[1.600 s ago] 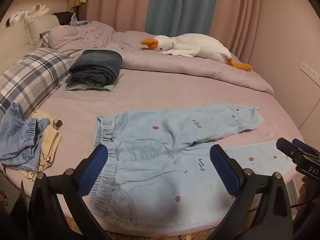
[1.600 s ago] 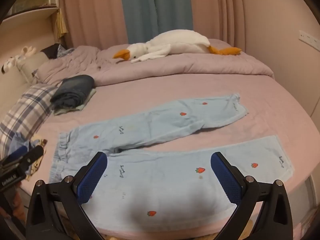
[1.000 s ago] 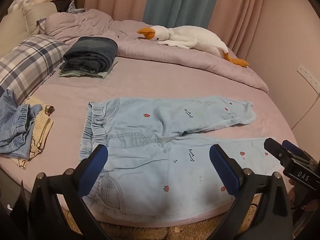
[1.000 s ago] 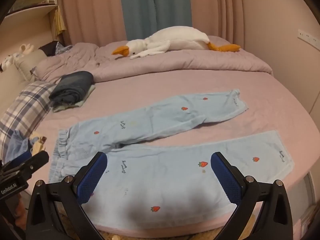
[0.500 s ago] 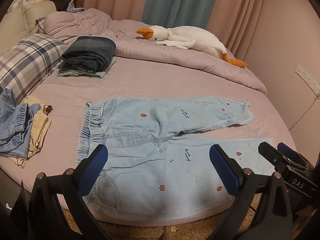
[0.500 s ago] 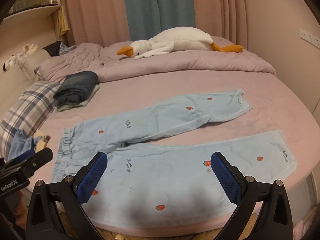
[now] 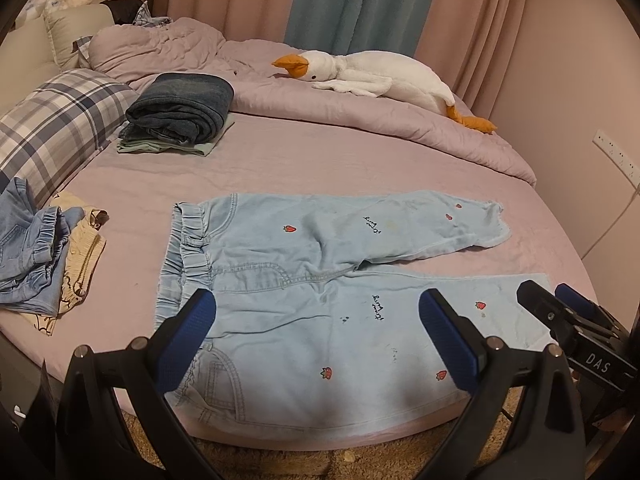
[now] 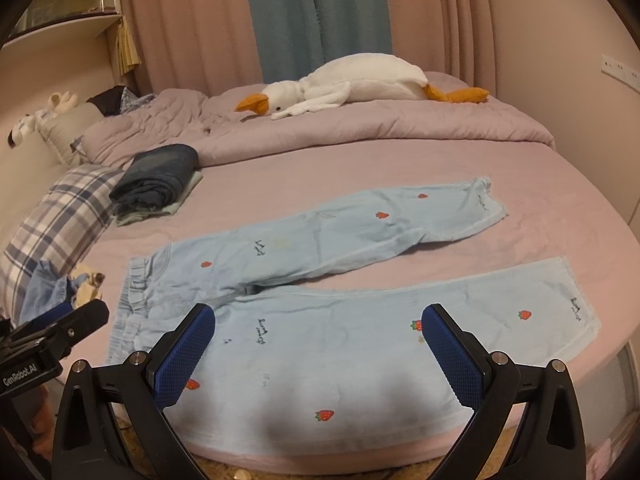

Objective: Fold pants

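The pants lie flat across the bed, waistband left, legs splayed right. Pale blue, strawberry-dotted. Left gripper and right gripper gape wide, empty.

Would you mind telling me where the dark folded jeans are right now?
In both views the jeans sit far left on the bed, atop a green garment, between the plaid pillow and the quilt.

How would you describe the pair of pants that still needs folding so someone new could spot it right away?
Start at the round bed with the pinkish sheet and look at its near edge. The light blue pants lie spread flat there, legs apart. Unlike the folded dark jeans by the plaid pillow, they are unfolded and dotted with small red strawberries.
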Demonstrator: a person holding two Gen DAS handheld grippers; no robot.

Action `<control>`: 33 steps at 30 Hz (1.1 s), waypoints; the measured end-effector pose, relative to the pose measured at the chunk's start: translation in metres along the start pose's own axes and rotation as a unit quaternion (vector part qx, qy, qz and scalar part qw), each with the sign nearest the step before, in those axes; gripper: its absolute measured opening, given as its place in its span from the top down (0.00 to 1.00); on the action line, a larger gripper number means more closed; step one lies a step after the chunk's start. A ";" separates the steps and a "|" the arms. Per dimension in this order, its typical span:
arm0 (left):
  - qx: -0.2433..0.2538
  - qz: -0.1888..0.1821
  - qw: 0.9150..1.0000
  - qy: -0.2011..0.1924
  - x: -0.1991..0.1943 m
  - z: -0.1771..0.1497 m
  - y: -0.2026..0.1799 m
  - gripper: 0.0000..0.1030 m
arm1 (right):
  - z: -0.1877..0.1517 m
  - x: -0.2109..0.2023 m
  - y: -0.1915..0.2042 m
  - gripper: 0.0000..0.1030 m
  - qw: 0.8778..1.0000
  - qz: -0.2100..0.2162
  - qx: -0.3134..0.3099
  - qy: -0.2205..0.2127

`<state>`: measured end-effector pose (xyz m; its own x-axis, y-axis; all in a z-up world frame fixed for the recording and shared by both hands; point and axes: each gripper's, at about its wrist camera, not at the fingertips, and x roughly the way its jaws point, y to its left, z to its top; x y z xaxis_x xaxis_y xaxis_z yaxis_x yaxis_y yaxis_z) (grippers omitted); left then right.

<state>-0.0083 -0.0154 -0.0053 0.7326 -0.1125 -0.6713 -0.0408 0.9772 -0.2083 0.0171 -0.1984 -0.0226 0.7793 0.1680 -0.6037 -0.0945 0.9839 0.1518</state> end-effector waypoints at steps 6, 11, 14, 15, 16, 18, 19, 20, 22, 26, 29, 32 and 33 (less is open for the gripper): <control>0.004 -0.002 1.000 0.002 0.000 -0.002 -0.001 0.02 | -0.001 0.001 0.001 0.00 1.000 -0.003 0.005 0.002; 0.003 -0.003 1.000 0.005 0.002 -0.003 -0.002 0.02 | -0.001 0.002 0.000 0.00 1.000 -0.003 0.004 0.003; 0.006 -0.003 1.000 0.005 0.003 -0.003 -0.003 0.02 | -0.001 0.002 0.000 0.00 1.000 0.000 0.006 0.002; 0.006 -0.003 1.000 0.006 0.004 -0.003 -0.003 0.02 | -0.001 0.002 -0.001 0.00 1.000 0.001 0.008 0.002; 0.006 -0.003 1.000 0.006 0.003 -0.003 -0.004 0.02 | -0.001 0.002 -0.002 0.00 1.000 0.002 0.008 0.002; 0.006 -0.004 1.000 0.006 0.004 -0.003 -0.004 0.02 | -0.001 0.002 -0.003 0.00 1.000 -0.001 0.008 0.000; 0.006 -0.005 1.000 0.006 0.004 -0.003 -0.005 0.02 | -0.001 0.002 -0.003 0.00 1.000 -0.002 0.009 -0.001; 0.006 -0.006 1.000 0.007 0.005 -0.003 -0.005 0.02 | -0.001 0.002 -0.004 0.00 1.000 -0.002 0.011 -0.001; 0.006 -0.007 1.000 0.008 0.006 -0.002 -0.005 0.02 | -0.001 0.002 -0.005 0.00 1.000 -0.002 0.014 -0.001; 0.005 -0.008 1.000 0.010 0.007 -0.001 -0.006 0.02 | -0.001 0.003 -0.007 0.00 1.000 -0.004 0.019 -0.003; 0.005 -0.010 1.000 0.012 0.008 0.000 -0.006 0.02 | 0.000 0.003 -0.008 0.00 1.000 -0.006 0.022 -0.003; 0.005 -0.010 1.000 0.013 0.009 0.000 -0.006 0.03 | 0.000 0.005 -0.009 0.00 1.000 -0.006 0.026 -0.002; 0.005 -0.010 1.000 0.013 0.009 0.000 -0.007 0.03 | 0.000 0.005 -0.010 0.00 1.000 -0.006 0.027 -0.002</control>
<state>-0.0012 -0.0228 -0.0101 0.7149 -0.1372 -0.6856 -0.0187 0.9764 -0.2150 0.0221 -0.2072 -0.0270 0.7830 0.1555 -0.6023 -0.0518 0.9812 0.1860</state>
